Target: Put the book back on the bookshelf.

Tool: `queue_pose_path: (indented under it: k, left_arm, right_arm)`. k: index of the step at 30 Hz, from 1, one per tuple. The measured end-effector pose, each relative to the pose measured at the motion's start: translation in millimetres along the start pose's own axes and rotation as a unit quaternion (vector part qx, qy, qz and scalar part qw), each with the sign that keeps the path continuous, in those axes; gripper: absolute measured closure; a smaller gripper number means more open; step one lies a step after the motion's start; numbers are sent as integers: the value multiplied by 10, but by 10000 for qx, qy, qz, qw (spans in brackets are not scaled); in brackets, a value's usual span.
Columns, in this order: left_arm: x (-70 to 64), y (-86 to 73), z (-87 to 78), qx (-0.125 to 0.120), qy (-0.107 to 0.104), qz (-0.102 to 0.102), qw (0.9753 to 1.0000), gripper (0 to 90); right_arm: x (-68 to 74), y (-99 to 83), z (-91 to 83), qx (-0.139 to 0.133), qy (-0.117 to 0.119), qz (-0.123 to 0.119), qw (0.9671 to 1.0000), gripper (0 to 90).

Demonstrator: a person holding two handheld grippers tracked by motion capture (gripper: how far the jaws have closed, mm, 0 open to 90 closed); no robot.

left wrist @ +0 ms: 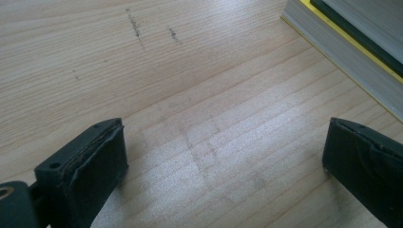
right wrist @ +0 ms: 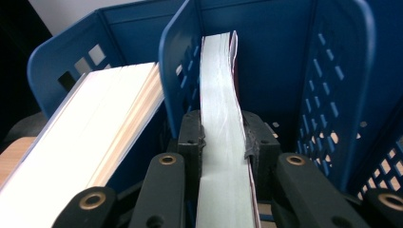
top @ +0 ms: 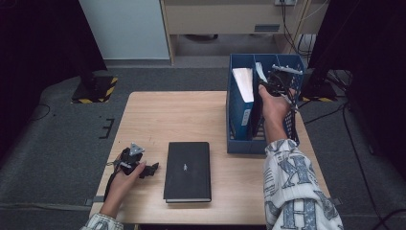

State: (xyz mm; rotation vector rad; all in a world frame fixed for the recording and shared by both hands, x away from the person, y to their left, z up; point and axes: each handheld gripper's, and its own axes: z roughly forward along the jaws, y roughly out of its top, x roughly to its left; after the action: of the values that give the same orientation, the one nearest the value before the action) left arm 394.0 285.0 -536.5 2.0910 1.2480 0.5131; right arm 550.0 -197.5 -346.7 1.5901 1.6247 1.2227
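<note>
Now, view by view, places taken from each claw.

High view, right claw: up over the blue file rack at the far right of the bench, the hand wrapped round it from below.
High view, thin book: its pale top edge sits right at that claw, in the rack's middle slot.
High view, white-paged book: one slot over, leaning, on the claw's left.
High view, left claw: low at the near left of the bench, tips aimed toward the black book, just beside its long edge but apart from it.
High view, black book: flat on the bench, between the left claw and the rack, well apart from the right claw.

Left gripper view, left claw: released, jaws spread wide, bare wood between them, nothing held.
Left gripper view, black book: ahead and to the right of the jaws, page block and a yellow line under the cover showing.

Right gripper view, right claw: clenched on the thin book, one pad pressed on each face.
Right gripper view, thin book: upright between the pads, running straight ahead into the middle slot of the file rack.
Right gripper view, white-paged book: left of the claw, beyond the divider, tilted.
</note>
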Motion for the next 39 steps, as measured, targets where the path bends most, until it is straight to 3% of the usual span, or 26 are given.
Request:
queue_pose_path:
  k: [9, 17, 29, 39]
  left_arm:
    - [2, 1, 1, -5, -2, 16, 10000, 2]
    - [-1, 2, 3, -3, -3, 16, 10000, 2]
    - [-2, 2, 3, -4, -5, 17, 10000, 2]
    - [-2, 3, 4, -5, -7, 18, 10000, 2]
  right_arm:
    - [31, 2, -23, 34, 230, 32, 9997, 655]
    - [24, 51, -155, -11, 462, 44, 9989, 617]
    - [-24, 78, -234, 8, 563, -13, 9984, 586]
    - [-41, 81, -248, 38, 621, -42, 9981, 491]
